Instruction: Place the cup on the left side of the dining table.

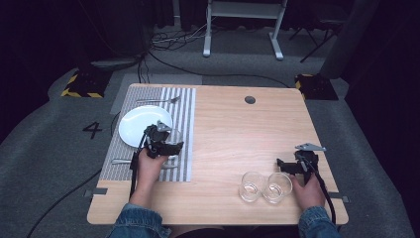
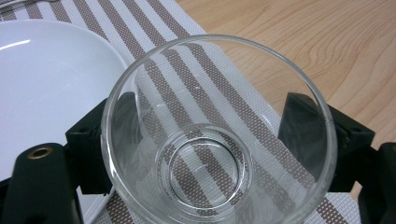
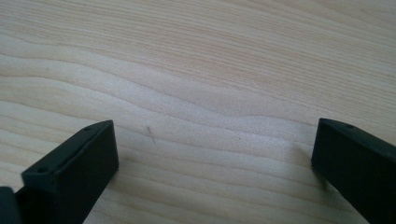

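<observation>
A clear drinking glass (image 2: 219,130) stands upright between the black jaws of my left gripper (image 2: 205,137), which is shut on its sides. From above, this glass (image 1: 175,138) and the left gripper (image 1: 168,144) are over the striped placemat (image 1: 184,106), just right of the white plate (image 1: 136,124). Whether the glass rests on the mat I cannot tell. My right gripper (image 1: 286,164) is near the table's right edge, low over bare wood. In its own view the right gripper (image 3: 215,140) is open with nothing between the jaws.
Two more empty glasses (image 1: 251,186) (image 1: 278,187) stand side by side near the front edge, just left of the right hand. A fork (image 1: 158,100) lies at the mat's far end and a utensil (image 1: 120,161) at its near left. A cable hole (image 1: 250,99) sits far centre.
</observation>
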A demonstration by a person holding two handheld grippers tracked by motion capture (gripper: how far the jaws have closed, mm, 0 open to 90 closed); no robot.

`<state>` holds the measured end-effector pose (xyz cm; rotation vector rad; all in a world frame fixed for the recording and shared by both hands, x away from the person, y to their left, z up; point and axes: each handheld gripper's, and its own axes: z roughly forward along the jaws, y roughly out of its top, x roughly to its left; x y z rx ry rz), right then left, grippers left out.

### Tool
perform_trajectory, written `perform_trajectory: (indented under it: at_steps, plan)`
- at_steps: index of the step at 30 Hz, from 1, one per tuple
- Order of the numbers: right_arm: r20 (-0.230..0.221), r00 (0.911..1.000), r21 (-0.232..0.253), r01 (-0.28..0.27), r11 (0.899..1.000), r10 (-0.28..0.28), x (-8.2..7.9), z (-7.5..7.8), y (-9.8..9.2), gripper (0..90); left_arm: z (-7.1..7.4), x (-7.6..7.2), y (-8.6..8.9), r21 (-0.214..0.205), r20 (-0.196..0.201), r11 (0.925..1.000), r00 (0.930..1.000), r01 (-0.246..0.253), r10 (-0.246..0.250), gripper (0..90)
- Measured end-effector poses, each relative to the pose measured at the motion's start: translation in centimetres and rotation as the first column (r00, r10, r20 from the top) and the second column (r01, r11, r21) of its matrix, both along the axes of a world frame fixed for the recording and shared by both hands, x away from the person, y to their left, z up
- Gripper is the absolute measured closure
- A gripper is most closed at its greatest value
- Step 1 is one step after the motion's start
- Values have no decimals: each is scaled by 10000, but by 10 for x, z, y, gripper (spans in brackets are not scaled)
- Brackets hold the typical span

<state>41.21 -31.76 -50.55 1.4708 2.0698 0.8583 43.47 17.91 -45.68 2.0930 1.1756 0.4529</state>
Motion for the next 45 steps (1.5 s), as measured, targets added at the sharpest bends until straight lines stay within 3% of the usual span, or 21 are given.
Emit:
perform_trajectory:
  at_steps: [9,13,18,22,29,37,45]
  plan:
    - [-2,10000,1,-2,10000,2,0,0,0,8,0,-2,2,63,-203,9998,9997,-167,168,179]
    - [-1,10000,-1,0,10000,0,0,0,0,8,3,-4,2,35,-6,9998,9998,-218,218,171]
    - [-2,10000,0,-1,10000,1,0,0,0,8,12,-10,5,-349,350,9991,9990,-256,268,159]
    - [-2,10000,1,-1,10000,1,0,0,0,8,22,-18,7,-506,821,9980,9957,-391,432,156]
    - [-1,10000,0,-4,10000,4,0,0,0,8,42,-39,5,-492,1396,9988,9902,8,61,165]
    - [-2,10000,-1,-1,10000,1,0,0,0,8,57,-62,2,-402,1588,9983,9867,413,-344,166]
    - [-2,10000,1,0,10000,0,0,0,0,8,66,-86,8,-264,1494,9977,9871,628,-582,171]
